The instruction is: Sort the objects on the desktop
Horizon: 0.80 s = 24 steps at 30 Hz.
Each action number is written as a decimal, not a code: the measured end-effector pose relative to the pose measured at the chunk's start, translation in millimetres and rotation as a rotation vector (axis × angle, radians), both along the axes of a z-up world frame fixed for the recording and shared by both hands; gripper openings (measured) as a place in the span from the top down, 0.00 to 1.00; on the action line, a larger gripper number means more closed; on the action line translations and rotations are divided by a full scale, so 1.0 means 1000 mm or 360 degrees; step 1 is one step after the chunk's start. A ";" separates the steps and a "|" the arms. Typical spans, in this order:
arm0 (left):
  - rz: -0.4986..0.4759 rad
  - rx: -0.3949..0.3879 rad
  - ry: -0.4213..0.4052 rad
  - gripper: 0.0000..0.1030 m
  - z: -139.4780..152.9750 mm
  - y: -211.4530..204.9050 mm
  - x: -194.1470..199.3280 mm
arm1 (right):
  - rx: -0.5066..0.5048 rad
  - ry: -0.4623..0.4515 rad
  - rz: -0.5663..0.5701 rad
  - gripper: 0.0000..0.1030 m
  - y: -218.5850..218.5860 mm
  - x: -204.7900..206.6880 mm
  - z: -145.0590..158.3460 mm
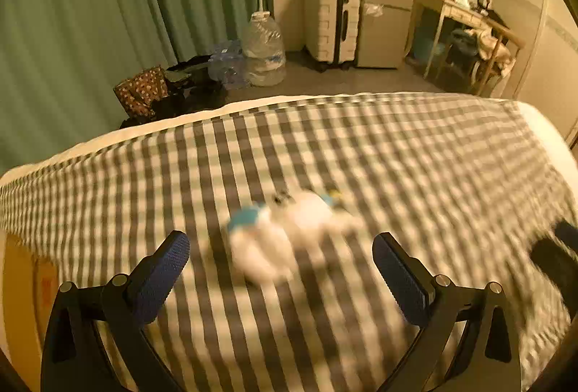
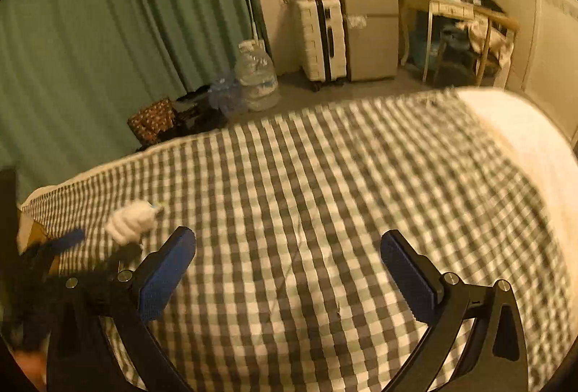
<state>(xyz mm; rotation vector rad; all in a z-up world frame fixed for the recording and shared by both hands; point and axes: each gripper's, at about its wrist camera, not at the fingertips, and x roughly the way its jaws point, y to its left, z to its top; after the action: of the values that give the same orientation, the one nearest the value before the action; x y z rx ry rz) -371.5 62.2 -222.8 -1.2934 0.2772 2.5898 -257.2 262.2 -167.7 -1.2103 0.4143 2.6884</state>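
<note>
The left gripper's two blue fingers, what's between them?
Nothing is held: just ahead of the left gripper, the blurry white and blue objects lie on the checked cloth, per left wrist view.

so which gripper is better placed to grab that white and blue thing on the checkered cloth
Left. The blurred white and blue object lies just ahead, between the open left gripper fingers. The open right gripper faces bare checkered cloth, with the object off to its left.
</note>
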 end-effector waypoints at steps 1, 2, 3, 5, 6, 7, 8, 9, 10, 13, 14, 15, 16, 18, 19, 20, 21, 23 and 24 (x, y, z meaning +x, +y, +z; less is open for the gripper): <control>-0.0001 0.0014 -0.0024 0.00 -0.006 -0.001 -0.008 | -0.0001 -0.0031 0.0018 0.00 0.002 0.000 -0.005; 0.0009 0.0033 -0.0076 0.00 -0.014 -0.003 -0.017 | 0.0000 -0.0056 0.0022 0.00 0.003 -0.001 -0.009; 0.0050 0.0021 -0.0122 0.08 -0.022 -0.006 -0.025 | 0.0004 -0.0071 0.0016 0.00 0.006 -0.001 -0.012; 0.0061 0.0070 -0.0107 0.35 -0.022 -0.012 -0.025 | -0.0017 -0.0075 -0.0003 0.00 0.011 0.001 -0.015; 0.0048 0.0122 -0.0091 0.37 -0.018 -0.015 -0.022 | -0.0043 -0.0074 -0.0007 0.00 0.013 0.003 -0.016; 0.0044 0.0140 -0.0098 0.37 -0.014 -0.017 -0.020 | -0.0053 -0.0075 -0.0011 0.00 0.015 0.003 -0.016; 0.0030 0.0158 -0.0108 0.37 -0.009 -0.020 -0.015 | -0.0056 -0.0080 -0.0013 0.00 0.016 0.003 -0.017; 0.0025 0.0164 -0.0095 0.37 -0.005 -0.023 -0.010 | -0.0052 -0.0087 -0.0012 0.00 0.015 0.004 -0.017; 0.0023 0.0167 -0.0078 0.37 0.002 -0.027 -0.003 | -0.0039 -0.0090 -0.0007 0.00 0.014 0.006 -0.016; 0.0027 0.0202 -0.0046 0.37 0.032 -0.044 0.025 | -0.0007 -0.0088 0.0001 0.00 0.006 0.014 -0.007; 0.0041 0.0219 -0.0029 0.37 0.049 -0.054 0.039 | -0.0012 -0.0084 0.0008 0.00 0.003 0.016 -0.002; 0.0050 0.0238 -0.0016 0.37 0.060 -0.063 0.049 | -0.0025 -0.0069 0.0017 0.00 0.000 0.022 0.005; 0.0066 0.0260 0.0004 0.37 0.074 -0.074 0.054 | -0.0042 -0.0047 0.0035 0.00 -0.005 0.029 0.014; 0.0088 0.0295 0.0052 0.37 0.103 -0.098 0.076 | -0.0052 -0.0013 0.0065 0.00 -0.015 0.040 0.031; 0.0106 0.0297 0.0091 0.36 0.119 -0.112 0.086 | -0.0054 0.0013 0.0091 0.00 -0.023 0.047 0.045; 0.0130 0.0292 0.0128 0.36 0.133 -0.127 0.096 | -0.0062 0.0035 0.0120 0.00 -0.032 0.053 0.055; 0.0171 0.0288 0.0165 0.36 0.148 -0.143 0.108 | -0.0078 0.0065 0.0158 0.00 -0.042 0.061 0.067; 0.0244 0.0300 0.0216 0.36 0.170 -0.175 0.130 | -0.0103 0.0118 0.0220 0.00 -0.063 0.075 0.092; 0.0274 0.0317 0.0228 0.36 0.182 -0.194 0.142 | -0.0111 0.0145 0.0258 0.00 -0.075 0.083 0.104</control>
<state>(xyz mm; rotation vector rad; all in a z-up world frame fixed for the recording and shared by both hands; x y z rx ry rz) -229.8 -131.4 -40.8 -1.1099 -0.0712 2.7736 -174.3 187.2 -63.8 -1.1907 0.4440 2.8986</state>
